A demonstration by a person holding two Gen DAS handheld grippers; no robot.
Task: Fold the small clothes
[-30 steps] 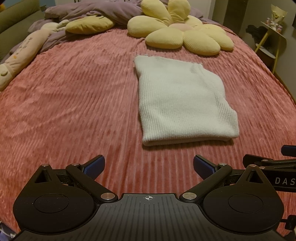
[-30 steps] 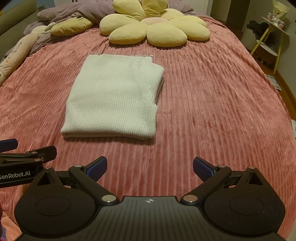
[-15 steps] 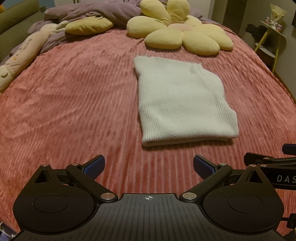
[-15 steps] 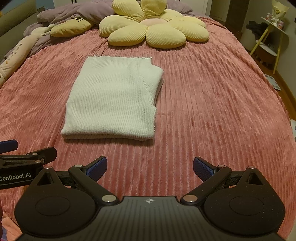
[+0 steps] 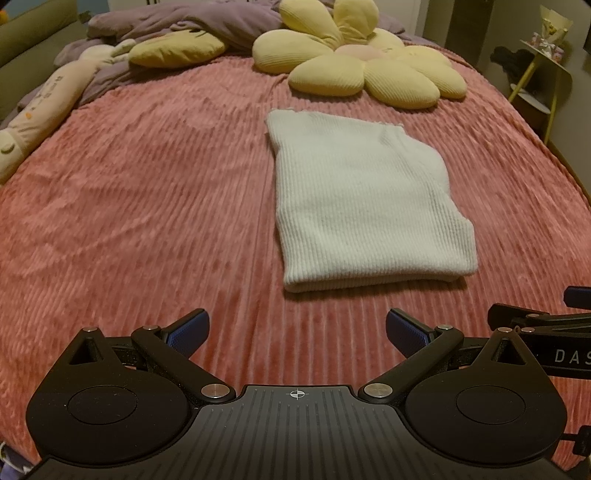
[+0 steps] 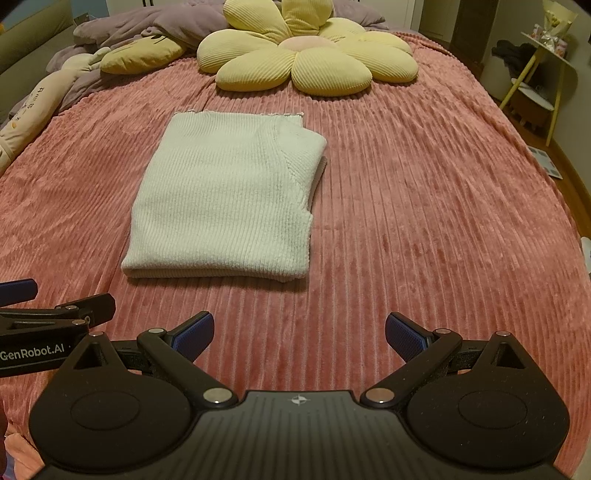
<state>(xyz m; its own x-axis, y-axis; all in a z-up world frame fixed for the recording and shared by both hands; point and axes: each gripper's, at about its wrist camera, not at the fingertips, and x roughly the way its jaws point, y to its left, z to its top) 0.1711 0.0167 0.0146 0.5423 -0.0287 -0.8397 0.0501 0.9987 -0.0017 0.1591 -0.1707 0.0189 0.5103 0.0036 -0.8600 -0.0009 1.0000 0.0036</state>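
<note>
A cream ribbed knit garment lies folded into a flat rectangle on the pink ribbed bedspread; it also shows in the right wrist view. My left gripper is open and empty, held back from the garment's near edge and a little to its left. My right gripper is open and empty, held back from the garment's near right corner. Each gripper's side shows at the edge of the other's view.
A yellow flower-shaped cushion lies beyond the garment. A yellow pillow, a purple duvet and a long cream bolster lie at the far left. A yellow-legged side table stands past the bed's right edge.
Both views have shifted only slightly; the garment and both open grippers stay as they were.
</note>
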